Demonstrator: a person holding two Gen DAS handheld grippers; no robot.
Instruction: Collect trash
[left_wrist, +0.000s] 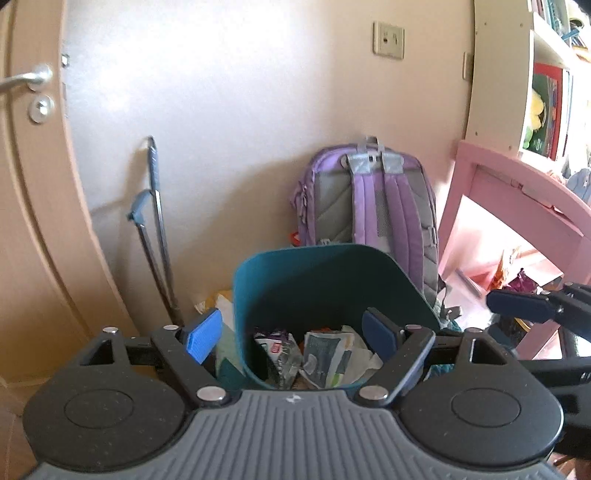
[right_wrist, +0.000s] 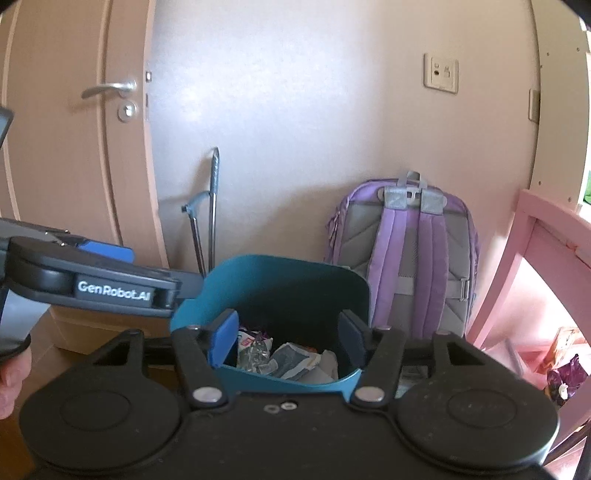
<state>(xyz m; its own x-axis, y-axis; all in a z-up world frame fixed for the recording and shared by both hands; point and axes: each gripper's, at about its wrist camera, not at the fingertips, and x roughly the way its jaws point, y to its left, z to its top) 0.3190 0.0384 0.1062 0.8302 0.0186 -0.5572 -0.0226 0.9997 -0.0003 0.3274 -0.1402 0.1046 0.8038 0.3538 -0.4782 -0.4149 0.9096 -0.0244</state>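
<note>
One teal bin (left_wrist: 317, 280) on the floor, in front of a purple backpack (left_wrist: 373, 199) by the wall. Inside: crumpled wrappers (left_wrist: 328, 354) & paper, low in the bin. L gripper (left_wrist: 291, 334) & R gripper (right_wrist: 288, 332) both over the bin, jaws apart, nothing between them. More wrappers (right_wrist: 565, 373) under the pink worktop (left_wrist: 517, 173).

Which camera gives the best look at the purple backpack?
The right wrist view: the purple backpack stands whole against the wall behind the teal bin. In the left wrist view, the bin's rim hides the backpack's lower part.
</note>
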